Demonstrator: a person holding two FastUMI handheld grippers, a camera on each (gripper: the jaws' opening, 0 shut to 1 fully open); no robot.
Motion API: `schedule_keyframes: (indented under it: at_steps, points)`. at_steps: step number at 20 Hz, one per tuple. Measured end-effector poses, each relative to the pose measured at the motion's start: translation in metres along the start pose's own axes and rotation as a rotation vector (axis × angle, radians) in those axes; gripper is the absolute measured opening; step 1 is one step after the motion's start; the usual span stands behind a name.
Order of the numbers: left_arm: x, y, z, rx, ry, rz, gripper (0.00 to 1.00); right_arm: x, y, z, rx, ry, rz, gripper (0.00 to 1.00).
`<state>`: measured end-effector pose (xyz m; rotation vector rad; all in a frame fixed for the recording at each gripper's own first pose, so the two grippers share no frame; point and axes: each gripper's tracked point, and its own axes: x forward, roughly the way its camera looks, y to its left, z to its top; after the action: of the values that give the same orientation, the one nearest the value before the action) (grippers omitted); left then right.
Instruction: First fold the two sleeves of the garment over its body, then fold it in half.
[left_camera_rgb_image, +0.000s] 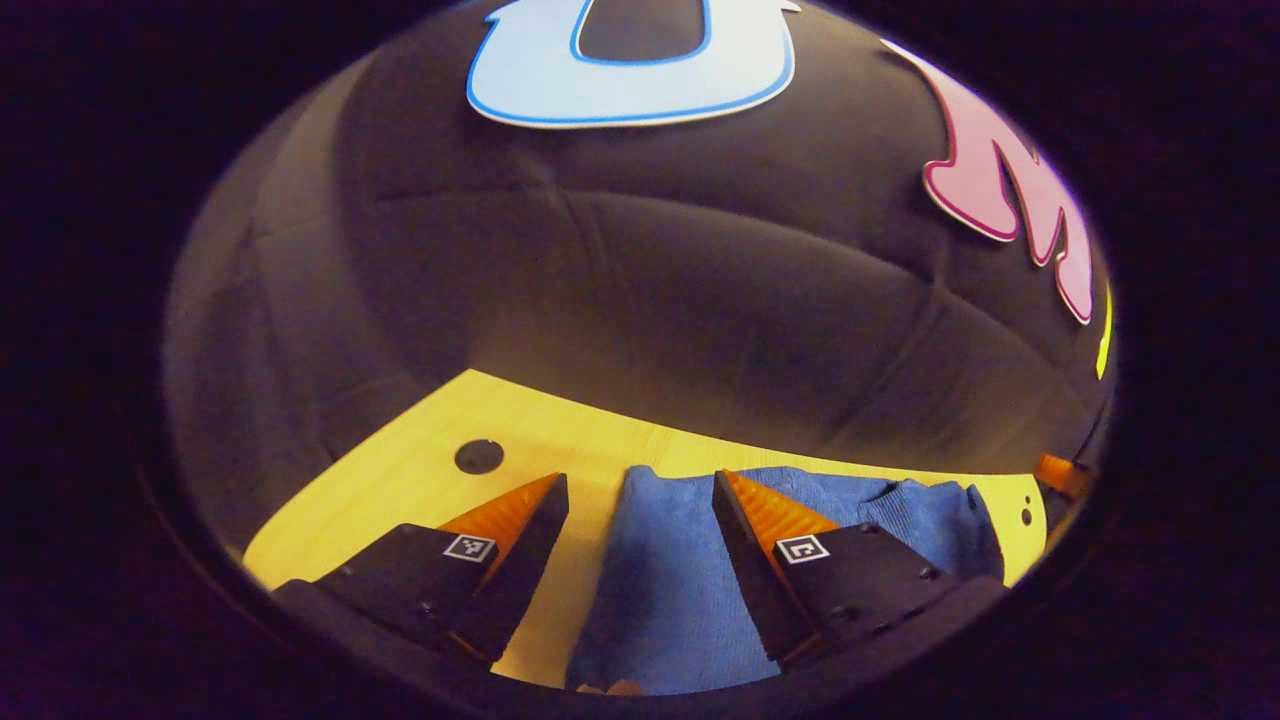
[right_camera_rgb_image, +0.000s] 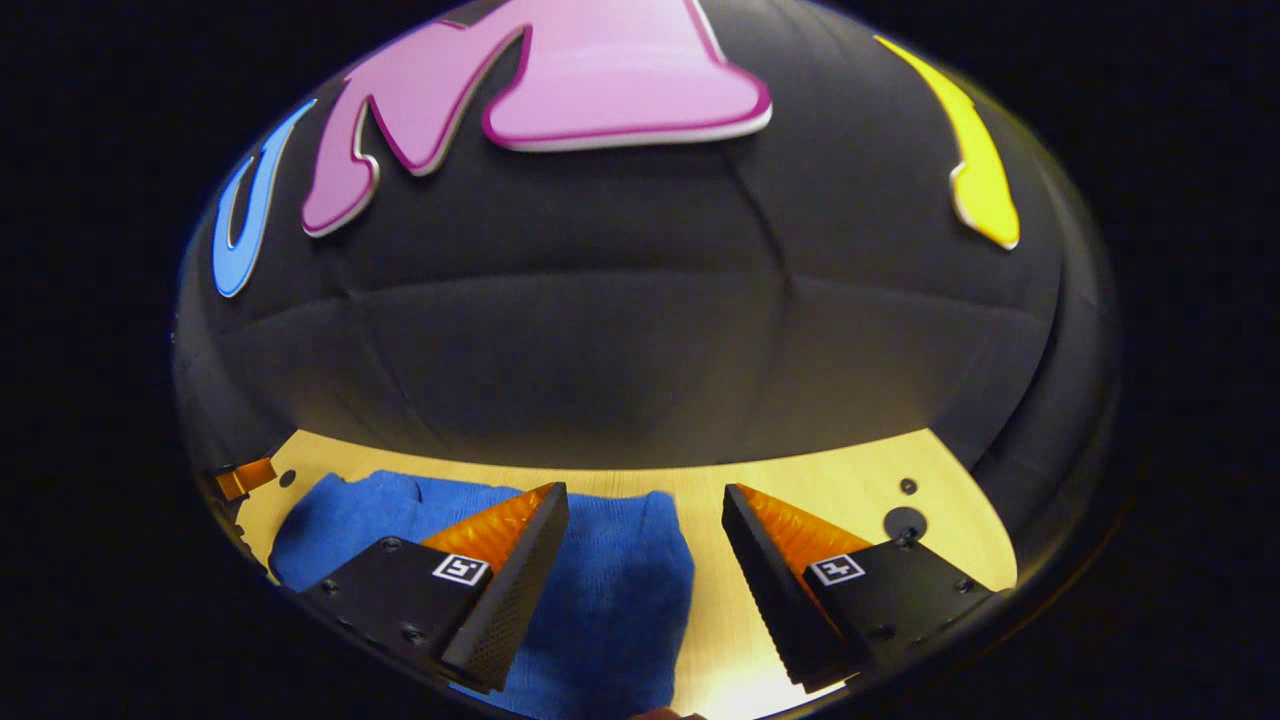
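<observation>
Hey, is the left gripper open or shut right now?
Open. In the left gripper view, the left gripper has its jaws wide apart above the blue sweater, gripping nothing.

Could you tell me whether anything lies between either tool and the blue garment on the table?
Nothing visible does. The left tool and right tool both hang open just above the blue garment, with only bare table beside it.

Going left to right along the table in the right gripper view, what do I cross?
Other tongs' tip at the edge → blue garment → bare wooden table → large dark hole in the tabletop.
</observation>
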<state>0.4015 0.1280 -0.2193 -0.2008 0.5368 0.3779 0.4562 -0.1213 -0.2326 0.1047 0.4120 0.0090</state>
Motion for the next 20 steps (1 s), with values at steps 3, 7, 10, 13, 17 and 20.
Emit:
schedule_keyframes:
  at_steps: [3, 7, 10, 13, 17, 20]
  points:
    - [-0.088, -0.009, 0.002, 0.013, -0.126, -0.052, 0.85, -0.077, 0.004, 0.039, 0.031, -0.185, -0.002, 0.99]
    - [-0.217, -0.015, 0.006, 0.0, -0.352, -0.077, 0.84, -0.199, 0.025, 0.065, -0.116, -0.383, -0.005, 0.98]
    - [-0.314, -0.022, 0.0, 0.02, -0.433, -0.181, 0.81, -0.287, 0.061, 0.06, -0.162, -0.449, 0.055, 0.98]
    - [-0.391, -0.022, -0.004, -0.008, -0.48, -0.272, 0.81, -0.379, 0.096, 0.033, -0.105, -0.452, 0.131, 0.96]
    - [-0.473, 0.004, -0.023, 0.011, -0.561, -0.279, 0.8, -0.464, 0.123, 0.04, -0.171, -0.539, 0.175, 0.96]
    - [-0.513, 0.012, -0.034, 0.065, -0.584, -0.252, 0.81, -0.493, 0.14, 0.027, -0.157, -0.514, 0.222, 0.96]
